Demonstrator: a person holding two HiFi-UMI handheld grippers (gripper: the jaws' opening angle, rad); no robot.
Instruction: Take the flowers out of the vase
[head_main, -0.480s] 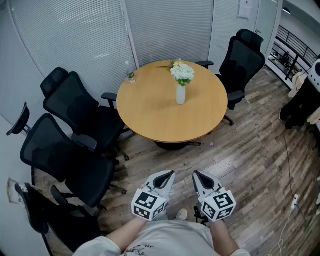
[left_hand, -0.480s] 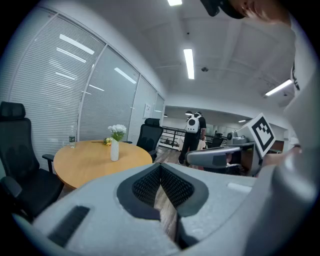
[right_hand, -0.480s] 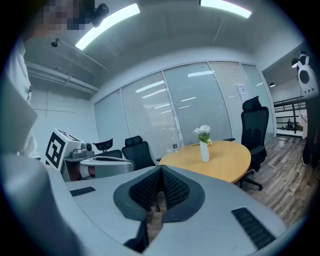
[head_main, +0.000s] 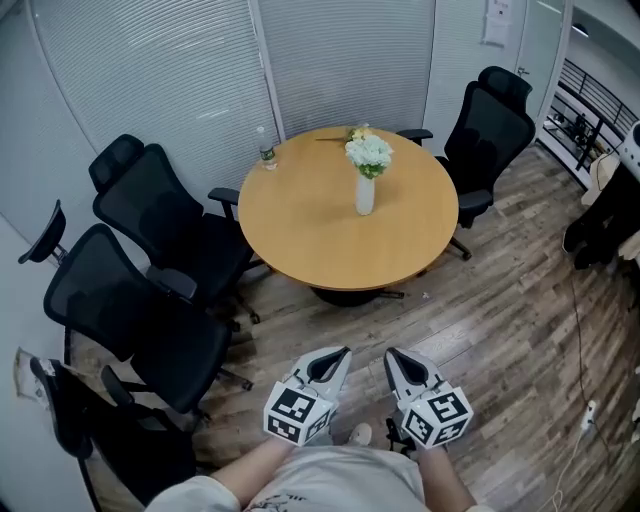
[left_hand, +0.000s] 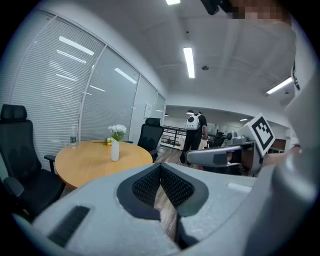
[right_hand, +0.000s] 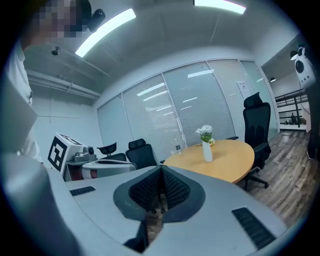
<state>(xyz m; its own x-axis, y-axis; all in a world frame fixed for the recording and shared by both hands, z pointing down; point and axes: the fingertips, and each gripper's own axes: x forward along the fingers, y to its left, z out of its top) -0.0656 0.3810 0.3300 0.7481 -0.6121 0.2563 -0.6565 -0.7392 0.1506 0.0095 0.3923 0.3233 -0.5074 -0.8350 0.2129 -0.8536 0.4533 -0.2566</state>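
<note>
A white vase (head_main: 365, 195) with white flowers (head_main: 369, 152) stands upright on the round wooden table (head_main: 310, 235), toward its far side. The same vase (left_hand: 115, 149) and flowers (right_hand: 205, 131) show small and far off in both gripper views. A yellow flower (head_main: 356, 132) lies on the table behind the vase. My left gripper (head_main: 341, 354) and right gripper (head_main: 391, 356) are held side by side close to my body, well short of the table. Both are shut with nothing between their jaws.
Black office chairs (head_main: 165, 225) crowd the left of the table, and another chair (head_main: 490, 125) stands at the far right. A small bottle (head_main: 266, 153) sits near the table's far left edge. A person with a white backpack (left_hand: 192, 121) stands far off. Wooden floor (head_main: 500, 330) lies between me and the table.
The view has shifted slightly; the table sits a touch lower and to the right in the frame. Both grippers stay shut in about the same place.
</note>
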